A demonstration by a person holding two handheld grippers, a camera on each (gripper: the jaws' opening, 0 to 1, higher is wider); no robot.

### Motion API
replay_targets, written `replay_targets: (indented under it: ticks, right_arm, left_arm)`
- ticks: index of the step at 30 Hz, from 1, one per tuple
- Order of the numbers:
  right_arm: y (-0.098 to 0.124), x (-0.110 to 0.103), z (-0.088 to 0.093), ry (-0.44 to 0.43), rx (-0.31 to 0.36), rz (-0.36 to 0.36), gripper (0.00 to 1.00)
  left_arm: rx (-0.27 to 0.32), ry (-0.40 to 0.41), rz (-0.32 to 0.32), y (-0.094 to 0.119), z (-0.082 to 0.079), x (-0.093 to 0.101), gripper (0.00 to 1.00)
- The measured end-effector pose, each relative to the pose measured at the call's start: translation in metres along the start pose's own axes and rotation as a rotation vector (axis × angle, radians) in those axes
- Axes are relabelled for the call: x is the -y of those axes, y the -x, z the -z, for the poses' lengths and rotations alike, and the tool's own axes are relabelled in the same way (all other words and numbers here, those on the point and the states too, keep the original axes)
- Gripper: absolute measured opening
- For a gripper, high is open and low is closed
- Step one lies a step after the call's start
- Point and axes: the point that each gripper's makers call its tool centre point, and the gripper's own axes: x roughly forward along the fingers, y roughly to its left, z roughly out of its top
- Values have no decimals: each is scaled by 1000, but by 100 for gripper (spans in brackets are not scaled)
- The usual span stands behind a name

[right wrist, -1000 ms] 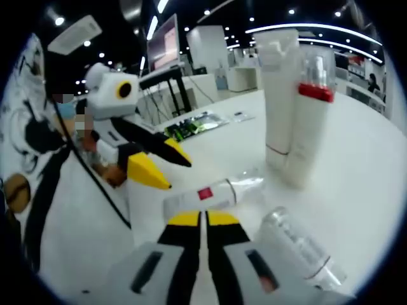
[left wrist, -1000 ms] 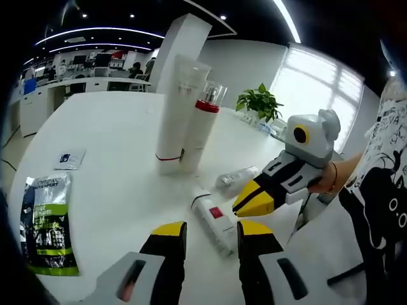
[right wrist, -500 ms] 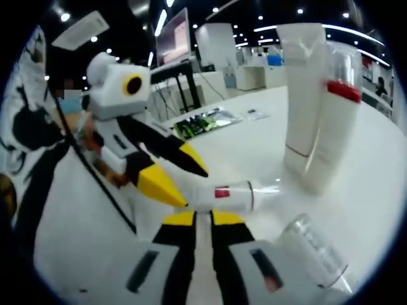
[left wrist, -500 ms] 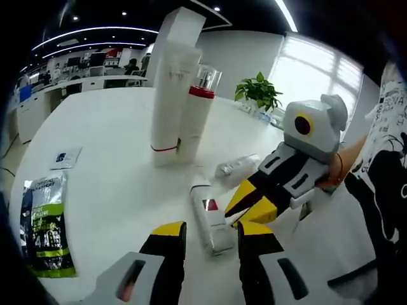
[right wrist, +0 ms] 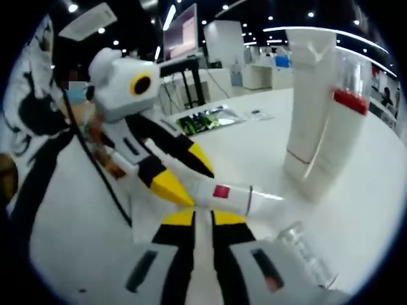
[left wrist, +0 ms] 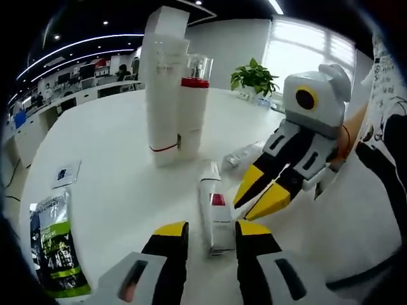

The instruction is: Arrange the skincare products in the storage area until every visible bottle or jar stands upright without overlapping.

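A white tube with a red label [left wrist: 213, 206] lies flat on the white table [left wrist: 114, 140]. Its near end sits between the open jaws of my left gripper [left wrist: 211, 230], with a gap on both sides. My right gripper [left wrist: 240, 212] comes in from the right, its tips beside the tube and a narrow gap between its jaws. In the right gripper view the tube [right wrist: 222, 192] lies just past my right gripper [right wrist: 202, 218], and the left gripper [right wrist: 200, 189] straddles its end. A tall white tube [left wrist: 162, 95] and a red-banded bottle [left wrist: 194, 105] stand upright together. A clear bottle [left wrist: 245, 154] lies on its side.
A green sachet [left wrist: 54, 248] and a small sachet [left wrist: 67, 173] lie at the left of the table. A potted plant [left wrist: 254, 76] stands at the far edge. The person's patterned shirt [left wrist: 381, 159] is at the right. The clear bottle [right wrist: 305, 251] lies near my right jaw.
Both grippers have come closer to the lying tube, which now points away between the left jaws. The right jaws, touching a second ago, now stand slightly apart.
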Motion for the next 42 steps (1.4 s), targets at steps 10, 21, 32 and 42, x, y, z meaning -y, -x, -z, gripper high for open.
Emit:
replay_targets:
  ticks: [10, 21, 32, 42]
  right_arm:
    - [1, 9, -11, 33, -10, 0, 9]
    - [1, 10, -28, 136, -21, -2, 13]
    - [-22, 9, -38, 235, -35, -39, 26]
    - [-37, -2, -18, 291, -109, -117, 31]
  left_arm:
    - [-16, -43, -48, 3, 5, -12, 21]
    - [-69, -101, -74, 25, 19, -28, 20]
    - [-151, -171, -58, 46, 39, -29, 20]
    - [-202, -231, -16, 49, 45, -22, 19]
